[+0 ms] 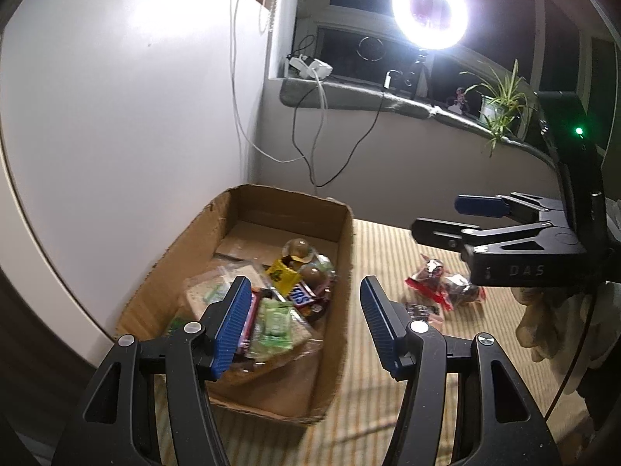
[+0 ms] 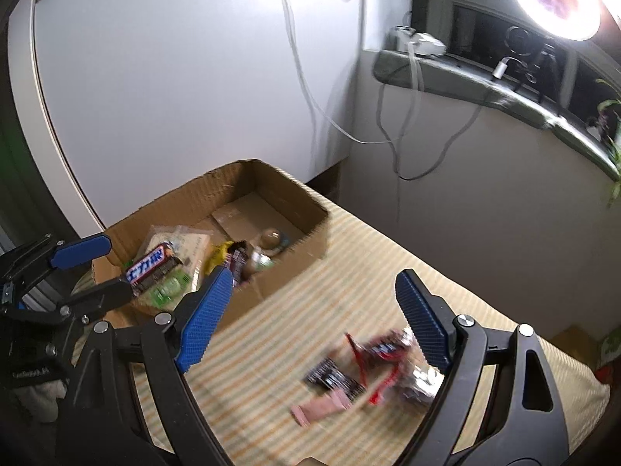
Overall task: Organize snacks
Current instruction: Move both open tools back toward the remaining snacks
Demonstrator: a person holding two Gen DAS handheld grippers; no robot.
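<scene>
Striped mat (image 2: 295, 310) beside the box (image 2: 271, 272): both claws released, right gripper (image 2: 314, 322) should straddle one loose wrapper (image 2: 333, 378) squarely.

brown cardboard box (image 1: 341, 240), striped beige tablecloth (image 1: 427, 407)

The surface is covered with a striped yellow-beige cloth (image 2: 310, 310). On it stands an open cardboard box (image 2: 302, 240), ahead-left of the right gripper (image 2: 314, 306). A small heap of loose snack wrappers (image 2: 368, 369) lies directly under and between this gripper's spread fingers, apart from the box.
</scene>
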